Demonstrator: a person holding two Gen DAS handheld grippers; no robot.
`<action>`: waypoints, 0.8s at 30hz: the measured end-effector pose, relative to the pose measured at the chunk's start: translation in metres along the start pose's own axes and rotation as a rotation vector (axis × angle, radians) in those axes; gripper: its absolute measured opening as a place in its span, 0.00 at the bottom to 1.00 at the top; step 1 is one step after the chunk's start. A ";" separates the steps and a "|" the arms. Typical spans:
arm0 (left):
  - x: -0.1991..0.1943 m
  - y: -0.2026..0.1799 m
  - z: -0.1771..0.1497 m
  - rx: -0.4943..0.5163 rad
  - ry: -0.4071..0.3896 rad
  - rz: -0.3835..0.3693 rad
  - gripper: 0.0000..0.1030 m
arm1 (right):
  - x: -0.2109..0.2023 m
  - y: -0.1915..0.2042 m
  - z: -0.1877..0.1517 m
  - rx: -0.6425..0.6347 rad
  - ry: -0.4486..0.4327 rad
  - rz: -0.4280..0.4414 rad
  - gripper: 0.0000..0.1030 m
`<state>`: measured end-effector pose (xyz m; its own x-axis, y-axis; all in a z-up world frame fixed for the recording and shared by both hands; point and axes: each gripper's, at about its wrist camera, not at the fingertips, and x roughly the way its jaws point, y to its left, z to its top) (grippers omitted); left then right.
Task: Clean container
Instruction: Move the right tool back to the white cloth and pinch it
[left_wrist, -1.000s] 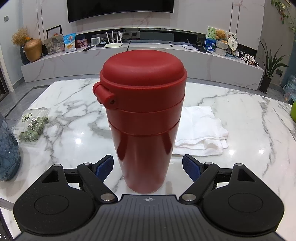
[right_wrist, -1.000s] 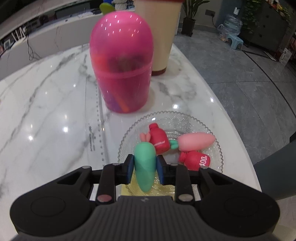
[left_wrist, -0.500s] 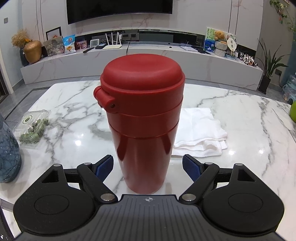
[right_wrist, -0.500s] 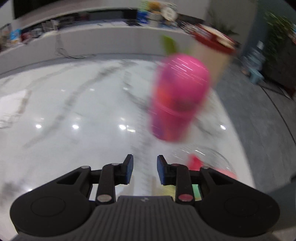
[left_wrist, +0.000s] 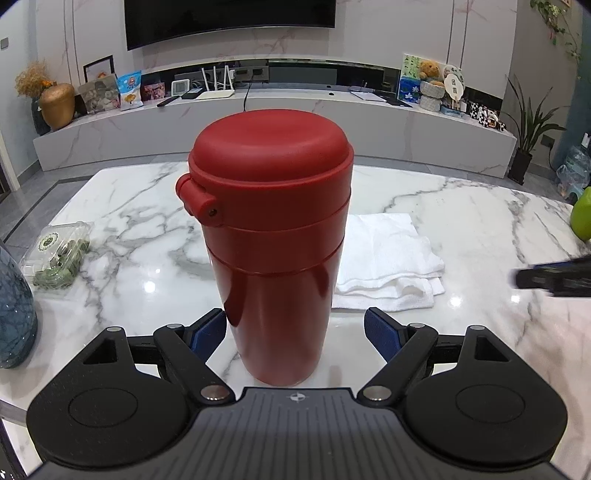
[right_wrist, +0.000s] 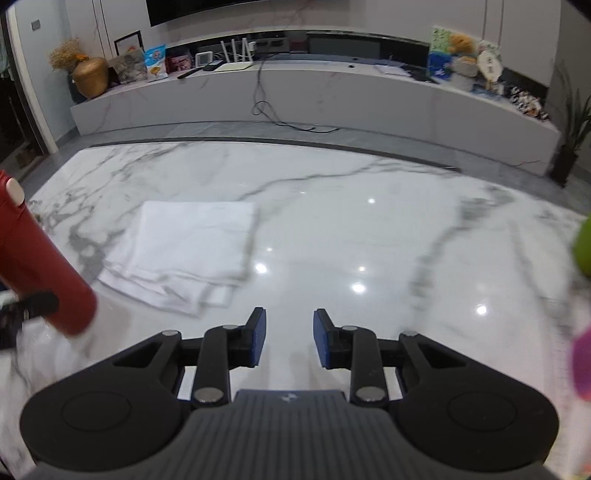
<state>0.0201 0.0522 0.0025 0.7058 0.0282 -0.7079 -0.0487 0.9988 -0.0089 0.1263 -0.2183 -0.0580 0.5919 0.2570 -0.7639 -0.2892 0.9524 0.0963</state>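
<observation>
The red container (left_wrist: 273, 236) stands upright in the middle of the frame on the marble table (left_wrist: 480, 221), lid on. The left gripper (left_wrist: 295, 332) is wide open around its base (pads not touching). The right gripper (right_wrist: 289, 338) has just been opening, nothing between its jaws. A white towel (right_wrist: 184, 247) lies center-left.

We see the red container (right_wrist: 33, 254) cut off at our right view's left edge, green and pink shapes (right_wrist: 581, 295) blurred at its right, right gripper (left_wrist: 554, 278) smeared in our left view
</observation>
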 end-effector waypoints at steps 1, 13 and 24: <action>0.000 0.001 -0.001 0.003 -0.003 0.001 0.80 | 0.008 0.006 0.003 0.011 0.000 0.008 0.39; 0.002 0.014 0.001 -0.025 -0.003 -0.029 0.80 | 0.059 0.047 0.021 0.075 0.009 0.019 0.44; 0.002 0.014 0.001 -0.021 -0.001 -0.027 0.80 | 0.074 0.062 0.023 0.027 0.003 -0.002 0.30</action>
<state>0.0216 0.0667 0.0013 0.7081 0.0010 -0.7061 -0.0440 0.9981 -0.0426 0.1689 -0.1371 -0.0939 0.5902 0.2546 -0.7661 -0.2674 0.9570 0.1121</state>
